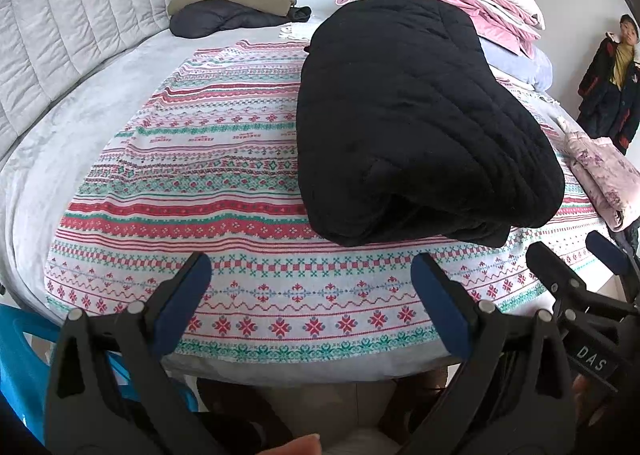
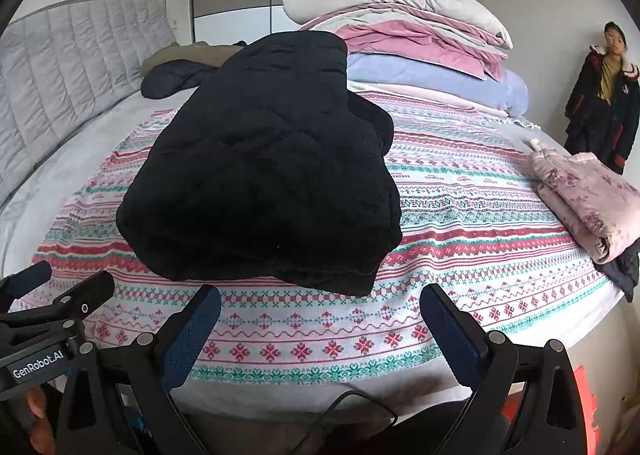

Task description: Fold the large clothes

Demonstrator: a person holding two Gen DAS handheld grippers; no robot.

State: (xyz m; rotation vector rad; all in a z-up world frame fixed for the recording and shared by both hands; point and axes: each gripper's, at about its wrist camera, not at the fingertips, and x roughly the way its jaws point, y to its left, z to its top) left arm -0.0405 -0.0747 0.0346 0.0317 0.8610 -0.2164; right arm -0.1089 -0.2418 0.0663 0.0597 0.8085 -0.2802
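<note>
A black quilted jacket (image 1: 416,127) lies folded into a thick bundle on the patterned red, green and white blanket (image 1: 208,191) on the bed. It also shows in the right wrist view (image 2: 272,167). My left gripper (image 1: 312,275) is open and empty, held above the bed's near edge, short of the jacket's front fold. My right gripper (image 2: 320,309) is open and empty, also just short of the jacket's front edge. The right gripper shows at the far right of the left wrist view (image 1: 576,255); the left one at the far left of the right wrist view (image 2: 60,279).
A folded pink floral garment (image 2: 584,195) lies at the bed's right edge. A stack of folded quilts and a pillow (image 2: 408,39) sits at the back right. Dark and olive clothes (image 1: 236,9) lie by the grey headboard (image 1: 68,35). A person (image 2: 608,95) stands at the right wall. A blue object (image 1: 16,355) is at lower left.
</note>
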